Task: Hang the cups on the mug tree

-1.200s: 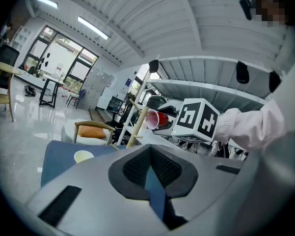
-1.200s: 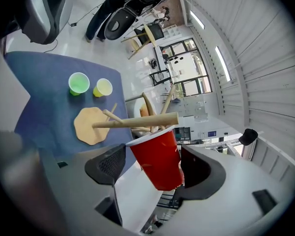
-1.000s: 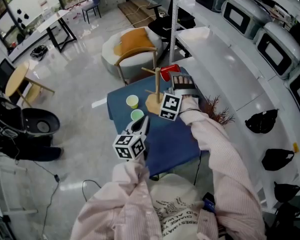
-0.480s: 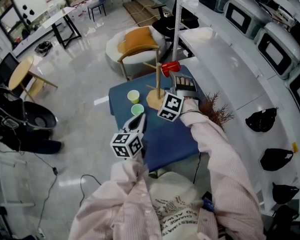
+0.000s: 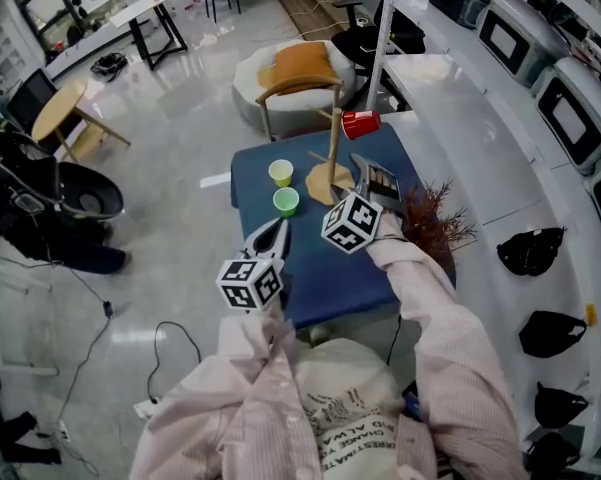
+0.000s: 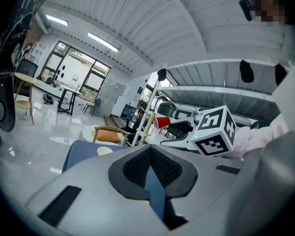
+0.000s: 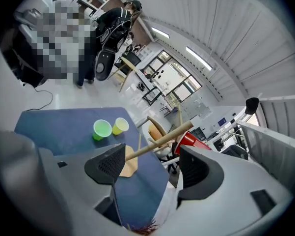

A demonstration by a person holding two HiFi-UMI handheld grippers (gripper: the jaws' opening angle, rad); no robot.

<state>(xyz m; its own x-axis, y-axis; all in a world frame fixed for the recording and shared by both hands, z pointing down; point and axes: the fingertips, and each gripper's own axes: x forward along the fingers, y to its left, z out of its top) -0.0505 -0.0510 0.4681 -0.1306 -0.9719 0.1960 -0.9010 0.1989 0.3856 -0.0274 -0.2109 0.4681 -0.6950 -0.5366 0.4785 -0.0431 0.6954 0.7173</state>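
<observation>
**Asker:** Red cup [image 5: 361, 124] is up on the mug tree [image 5: 332, 153], lying on its side on a peg near the top. What is left for you?

**Me:** Two cups on the blue table [image 5: 330, 278]: the green cup [image 5: 286, 202] and the yellow cup [image 5: 281, 173]. Both stand upright with their mouths up, so their long axis is vertical. They sit side by side, just left of the tree's wooden base.

**Asker:** Which of your grippers is nearer to them?

**Me:** My left gripper [image 6: 150, 167]. The green cup stands just ahead of its tips, almost on the line it points along, and the yellow one is beyond that. My right gripper [image 7: 151, 156] is beside the tree's base, on the side away from the cups.

**Asker:** And the fingers?

**Me:** On the left the pads are together with nothing in them. I judge they must part before I can take the green cup. On the right the jaws stand wide apart and grip nothing. The tree's post shows through the gap beyond the pads and isn't pinched.
</observation>
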